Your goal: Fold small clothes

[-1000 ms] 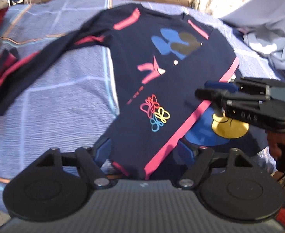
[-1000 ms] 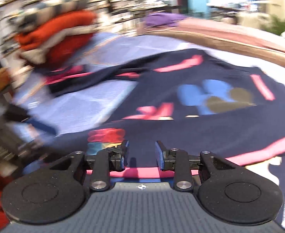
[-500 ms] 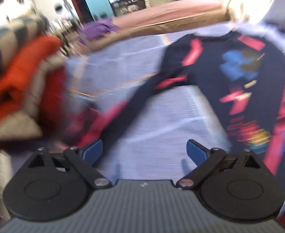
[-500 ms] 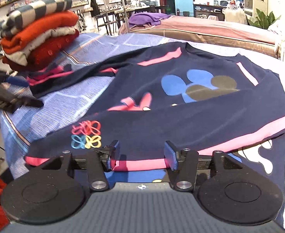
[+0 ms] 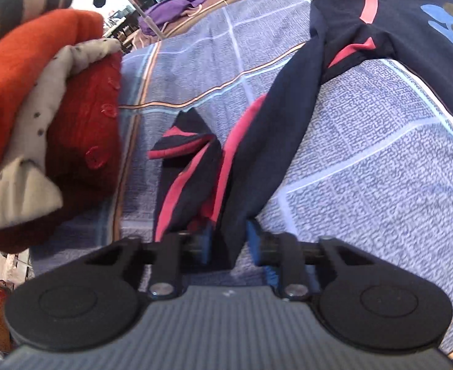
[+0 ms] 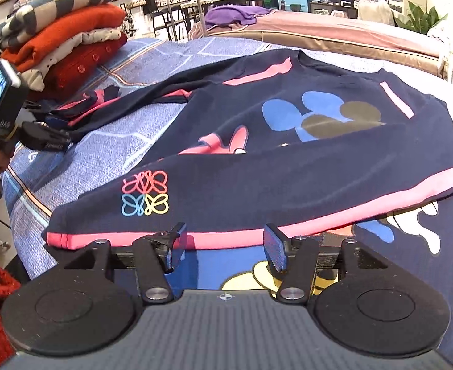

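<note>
A navy sweatshirt (image 6: 288, 166) with pink stripes and cartoon prints lies on the blue checked bedspread (image 6: 127, 141), its right side folded over the body. Its long left sleeve (image 5: 288, 117) stretches toward a stack of folded clothes. My left gripper (image 5: 228, 243) is shut on the sleeve near its cuff end; it also shows in the right wrist view (image 6: 56, 138) at the far left. My right gripper (image 6: 223, 246) is open and empty, just in front of the pink hem (image 6: 319, 219) of the folded part.
A stack of folded sweaters (image 6: 69, 37) in red, orange, cream and striped grey stands at the bed's left (image 5: 41, 117). A purple garment (image 6: 235, 12) lies on a brown bed behind. The bed's left edge (image 6: 19, 185) drops off near the left gripper.
My left gripper swung left from the sweatshirt's hem to the sleeve and closed on it. My right gripper opened wider and released the folded hem.
</note>
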